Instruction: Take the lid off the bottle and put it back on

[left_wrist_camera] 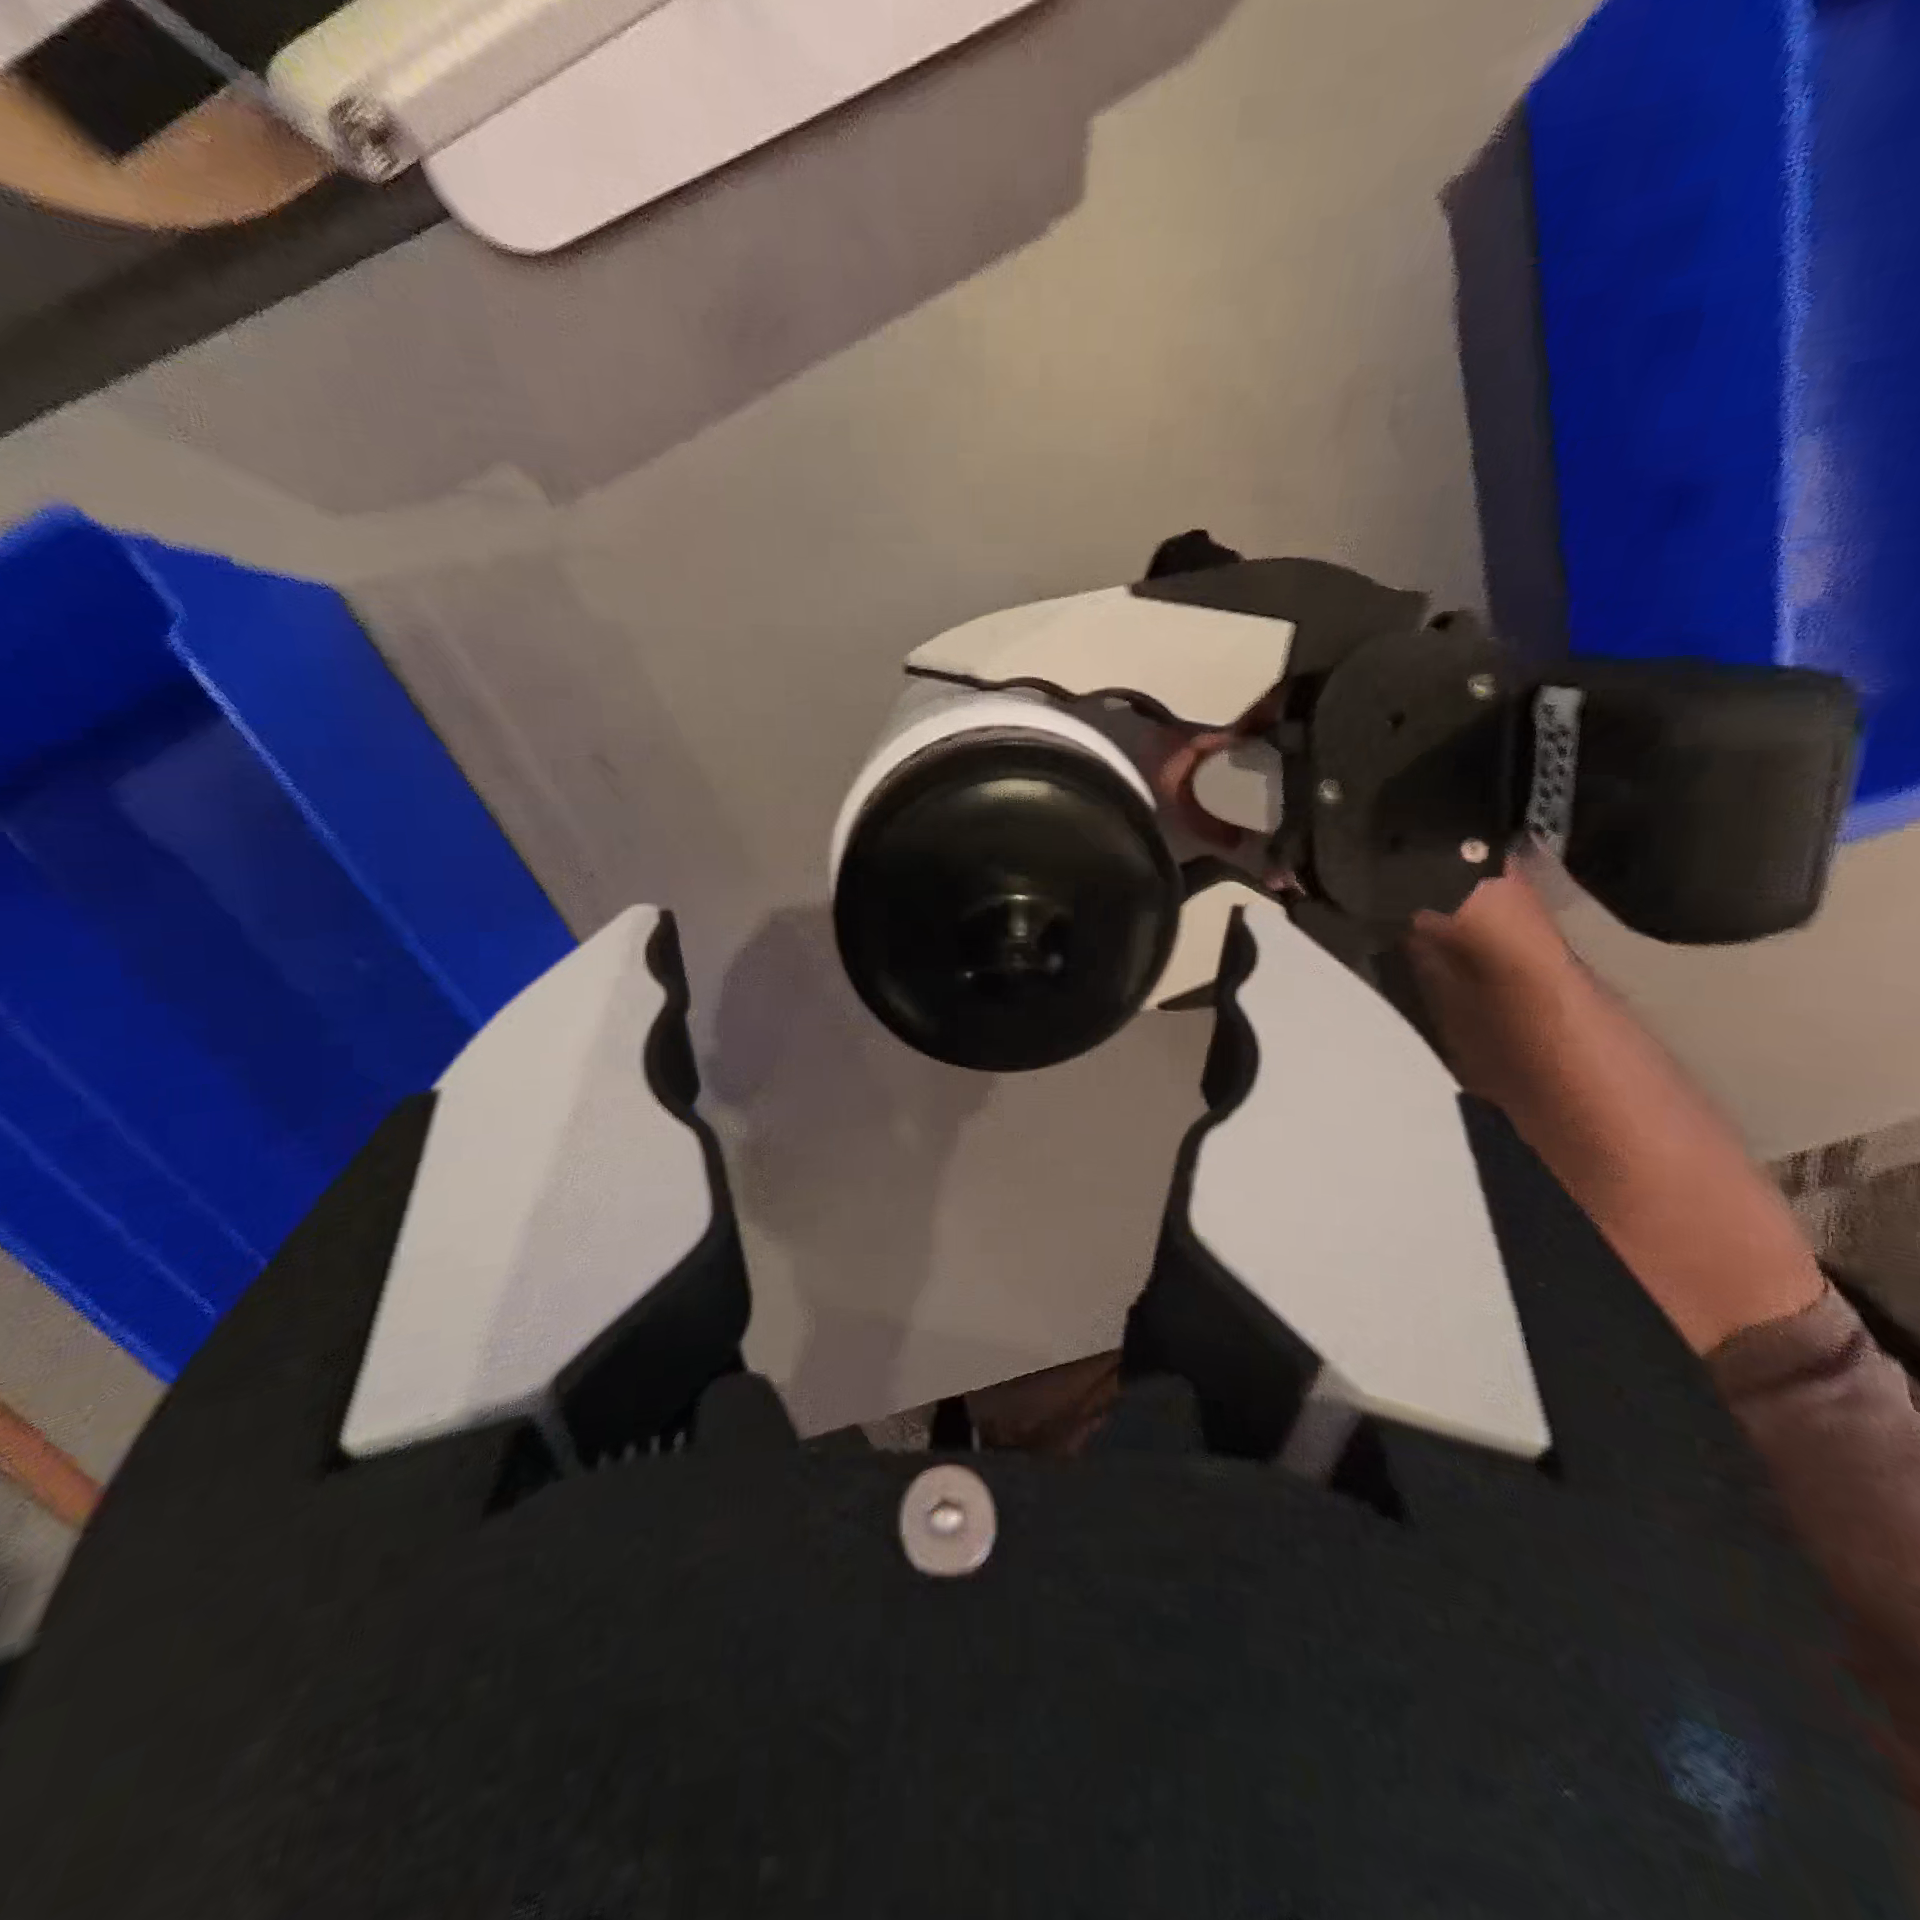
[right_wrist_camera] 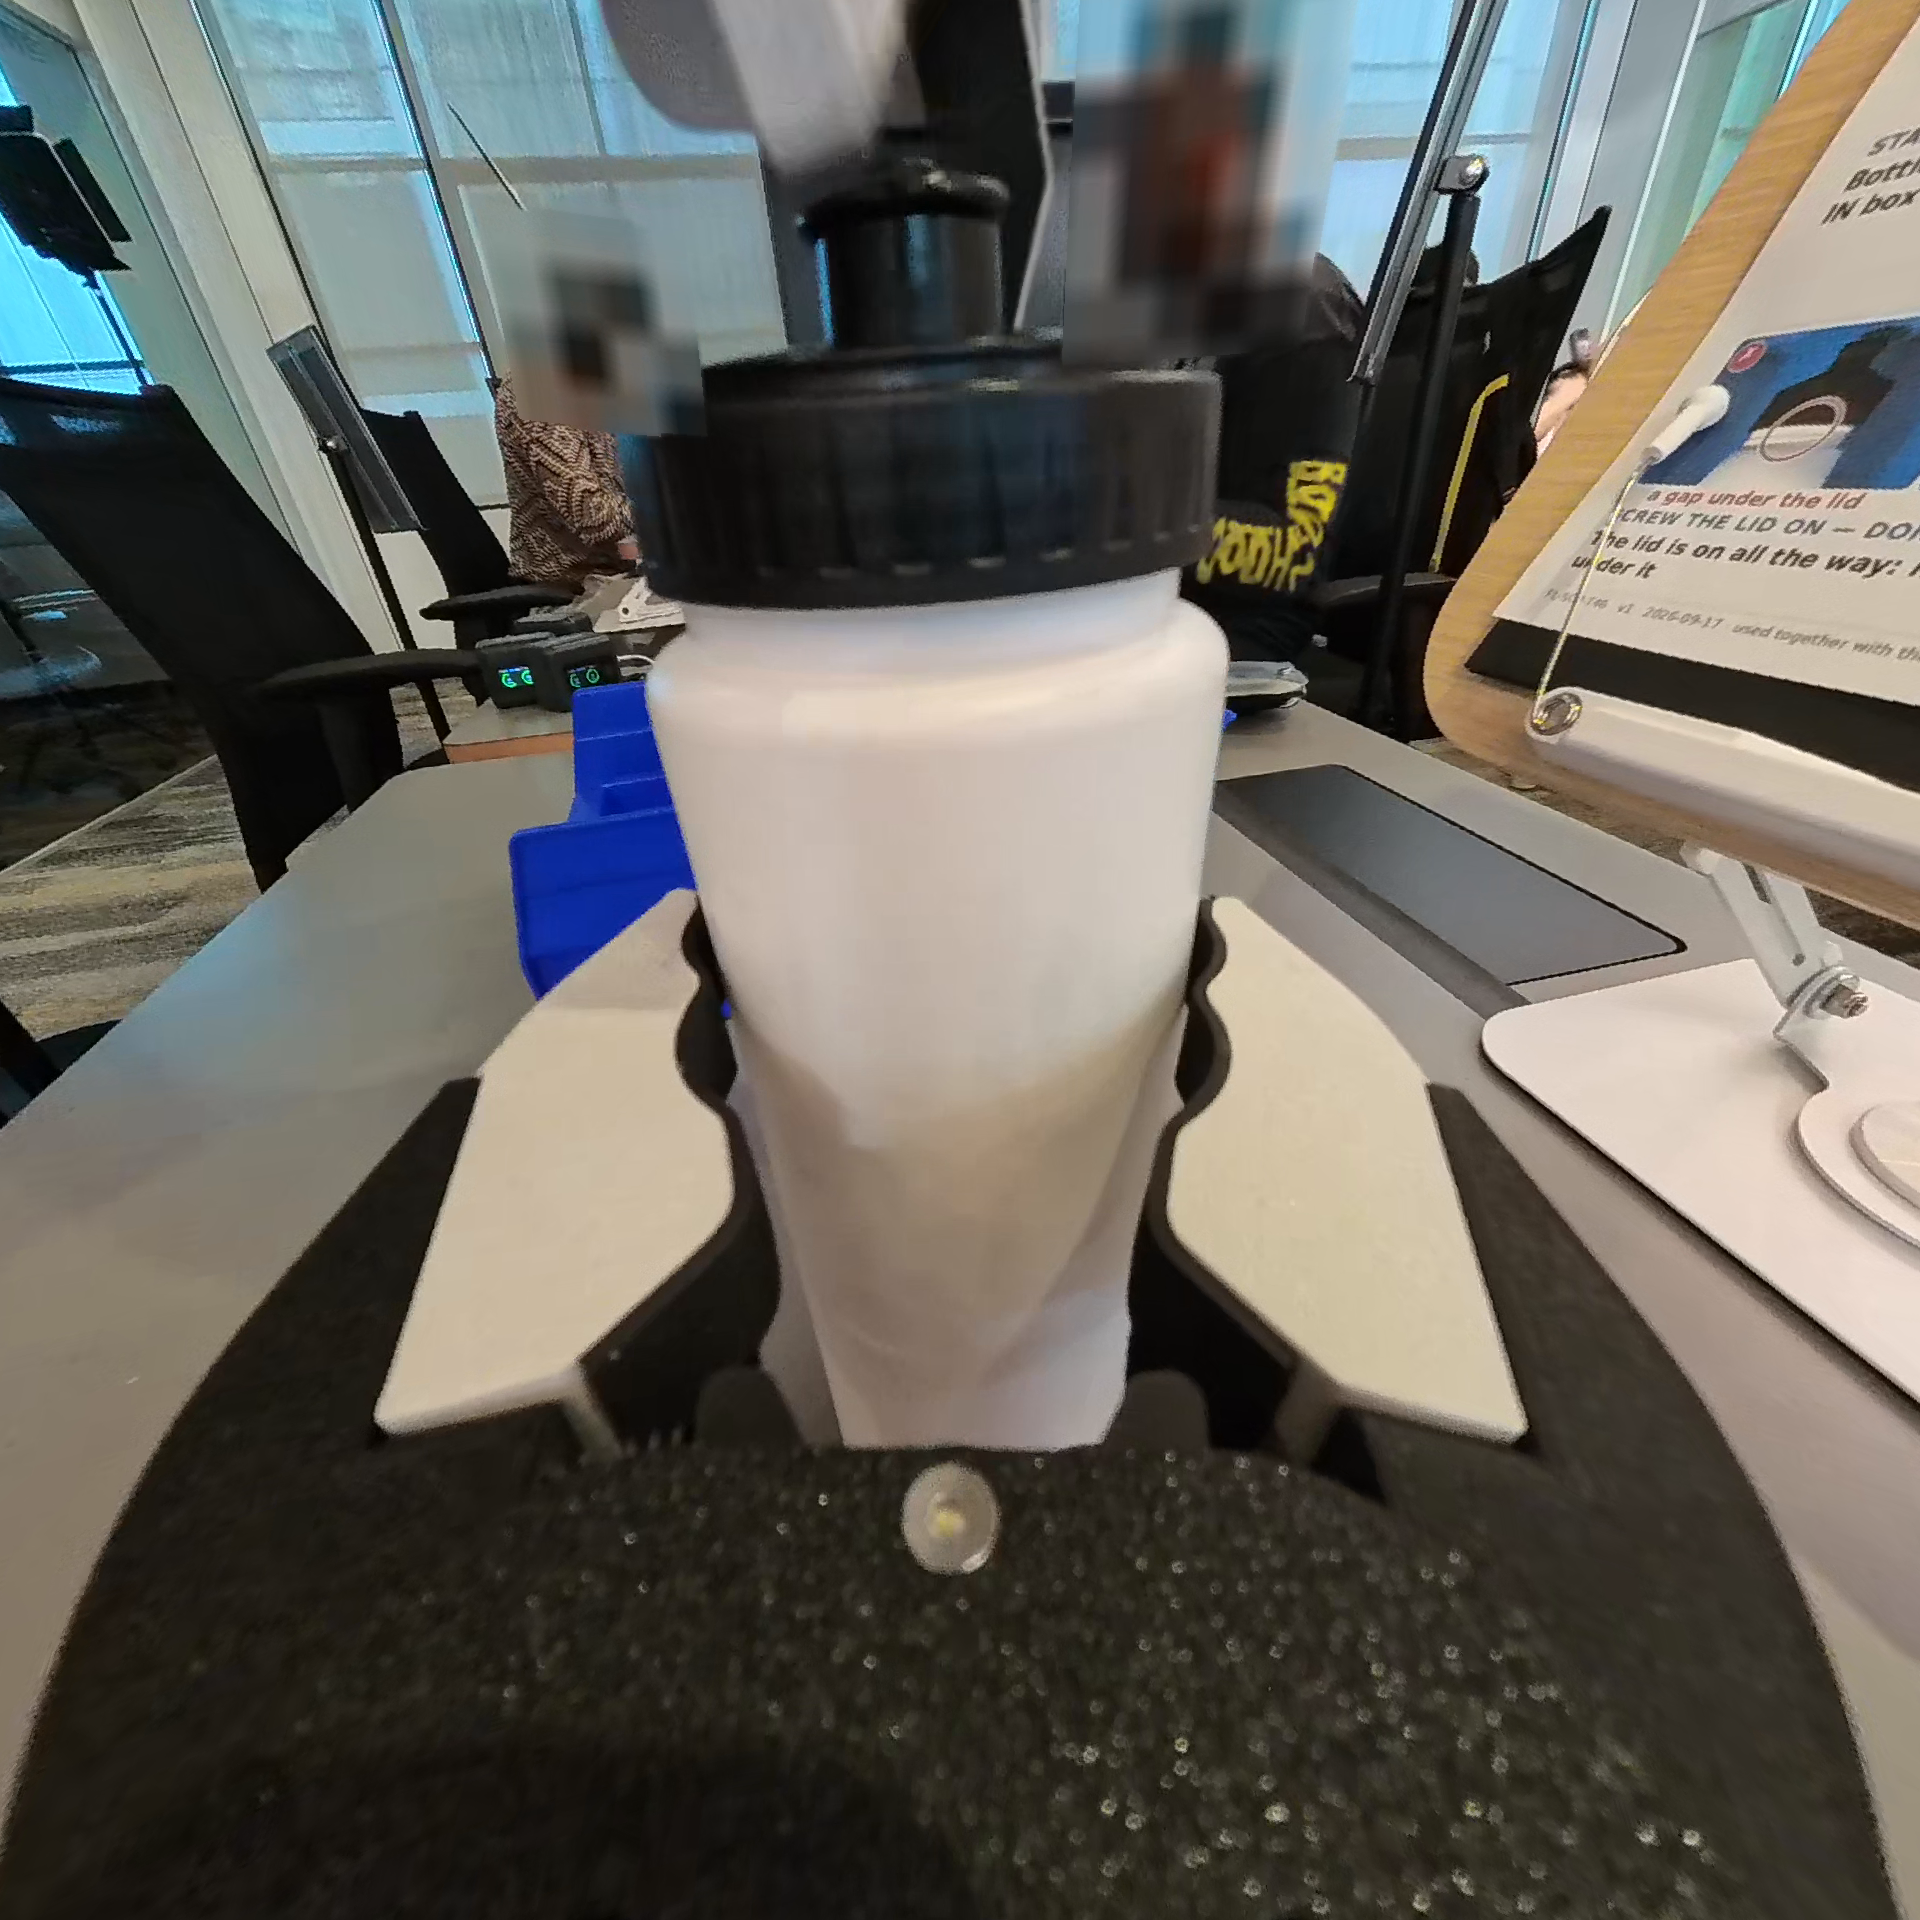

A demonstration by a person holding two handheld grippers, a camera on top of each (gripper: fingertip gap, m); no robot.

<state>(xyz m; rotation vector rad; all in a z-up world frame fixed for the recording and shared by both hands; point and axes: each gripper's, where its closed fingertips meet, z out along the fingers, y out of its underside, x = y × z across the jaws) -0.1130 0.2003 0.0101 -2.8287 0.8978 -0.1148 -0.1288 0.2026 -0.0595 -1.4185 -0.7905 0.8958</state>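
Observation:
A white bottle (right_wrist_camera: 935, 831) stands upright on the grey table (right_wrist_camera: 260, 1039) with a black ribbed lid (right_wrist_camera: 935, 478) on top. My right gripper (right_wrist_camera: 951, 925) is shut on the bottle's body, both pads pressed against its sides. In the left wrist view I look straight down on the lid (left_wrist_camera: 1003, 894). My left gripper (left_wrist_camera: 951, 935) is open wide above it, with a gap between each pad and the lid. The right gripper's fingers (left_wrist_camera: 1101, 644) show there clamped around the bottle. A blurred left finger (right_wrist_camera: 810, 73) hangs above the spout.
A blue bin (left_wrist_camera: 208, 883) sits left of the bottle and another (left_wrist_camera: 1683, 364) at the far right. One blue bin (right_wrist_camera: 592, 852) shows behind the bottle. A tilted board with an instruction sheet (right_wrist_camera: 1714, 416) stands on a white base (right_wrist_camera: 1662, 1122). People sit beyond the table.

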